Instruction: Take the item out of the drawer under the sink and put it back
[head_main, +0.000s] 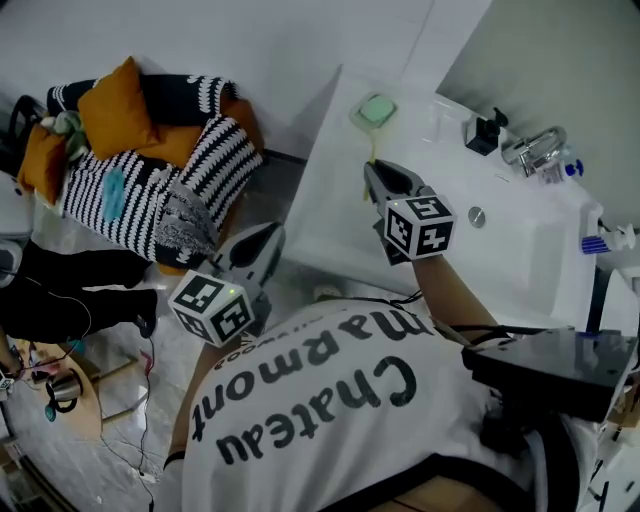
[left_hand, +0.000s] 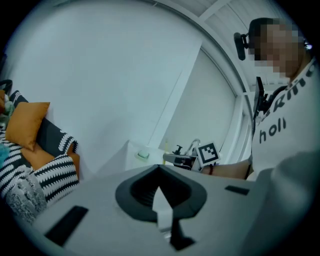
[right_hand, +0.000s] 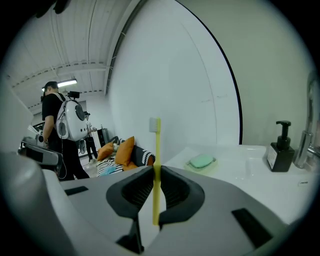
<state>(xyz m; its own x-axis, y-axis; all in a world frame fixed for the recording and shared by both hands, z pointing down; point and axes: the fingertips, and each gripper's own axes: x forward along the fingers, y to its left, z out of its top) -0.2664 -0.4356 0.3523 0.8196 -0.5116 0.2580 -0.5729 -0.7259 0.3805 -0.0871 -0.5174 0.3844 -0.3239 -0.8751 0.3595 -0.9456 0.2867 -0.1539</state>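
Toothbrush (right_hand: 157, 145), slim yellow plastic, stands bolt upright with bristles on top, pinched mid-handle in my right tongs (right_hand: 154, 169) over the white sink counter (right_hand: 235, 165), while my left tongs (left_hand: 160, 169), clenched on nothing, hang lower, nearer the cabinet front (head_main: 330, 215) where I reckon the drawer is.

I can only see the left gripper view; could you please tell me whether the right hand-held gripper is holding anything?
Observer: Yes. The right hand-held gripper is shut on a yellow toothbrush, which stands upright with its bristles on top.
Operator: Thank you. Where is my left hand-held gripper relative to the sink?
Observer: In the head view the left hand-held gripper shows left of the sink unit, not over its top.
Operator: Is anyone else around?
Observer: Yes. The right gripper view shows a person with a white backpack standing far back.
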